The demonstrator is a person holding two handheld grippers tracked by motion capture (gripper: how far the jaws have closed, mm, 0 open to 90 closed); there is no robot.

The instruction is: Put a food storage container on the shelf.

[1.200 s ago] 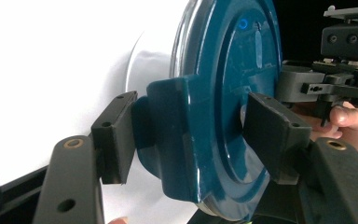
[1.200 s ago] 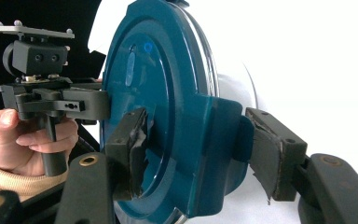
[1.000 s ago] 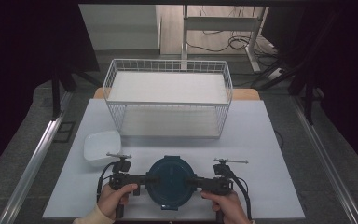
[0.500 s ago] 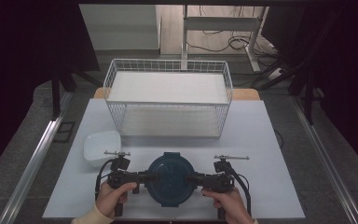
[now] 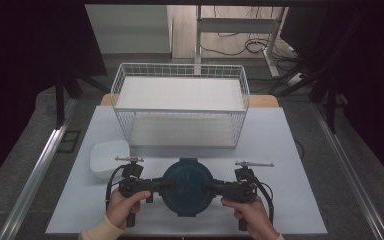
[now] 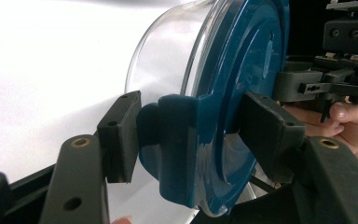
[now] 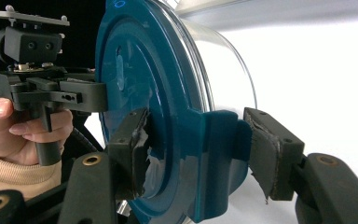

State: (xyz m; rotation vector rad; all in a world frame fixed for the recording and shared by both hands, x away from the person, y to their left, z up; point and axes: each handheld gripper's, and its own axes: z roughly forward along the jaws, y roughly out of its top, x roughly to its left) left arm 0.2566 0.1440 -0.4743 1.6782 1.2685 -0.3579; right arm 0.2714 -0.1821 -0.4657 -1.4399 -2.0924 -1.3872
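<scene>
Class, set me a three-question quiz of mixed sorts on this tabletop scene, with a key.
1. True or false: both grippers clamp the blue lid.
2. What sits left of the left gripper? A) white bowl B) red mug C) green plate
3. Fill in: behind the container stands a white wire ____.

Key: 1 true, the right gripper clamps a side tab too. 2 A, white bowl. 3 basket.

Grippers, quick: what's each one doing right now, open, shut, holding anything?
Left gripper: shut on the left clip tab of the blue lid.
Right gripper: shut on the same lid's right clip tab.
</scene>
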